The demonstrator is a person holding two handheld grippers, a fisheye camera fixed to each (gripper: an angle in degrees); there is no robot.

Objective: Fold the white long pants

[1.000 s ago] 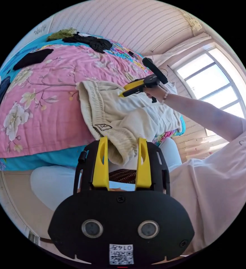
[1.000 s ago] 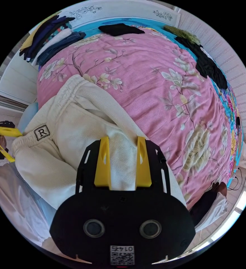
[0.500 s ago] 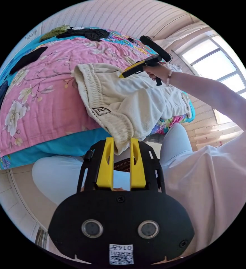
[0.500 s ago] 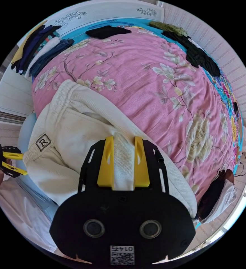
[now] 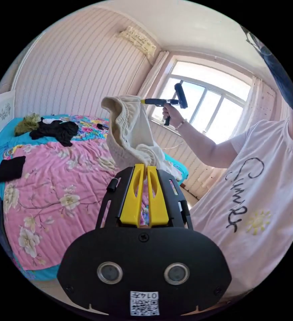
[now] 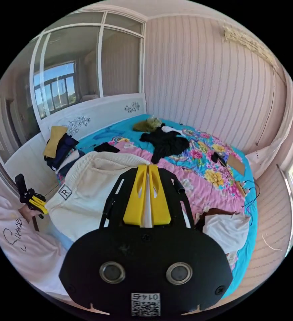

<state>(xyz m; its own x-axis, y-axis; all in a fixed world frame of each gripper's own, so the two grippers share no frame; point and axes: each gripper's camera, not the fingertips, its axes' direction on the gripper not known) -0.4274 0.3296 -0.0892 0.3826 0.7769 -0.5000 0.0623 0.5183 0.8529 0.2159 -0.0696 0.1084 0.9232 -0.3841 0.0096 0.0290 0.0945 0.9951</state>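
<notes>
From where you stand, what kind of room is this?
Most likely a bedroom in a home. A bed with a pink flowered quilt and a white headboard takes up most of it, clothes lie scattered on the bed, such as a black garment, and a large window lets in daylight.

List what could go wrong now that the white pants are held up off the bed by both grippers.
1. The left gripper and the right gripper each pinch only a thin edge of the white pants; the cloth's weight could pull it free.
2. The pants hang bunched rather than flat, so laying them on the pink quilt may trap creases.
</notes>
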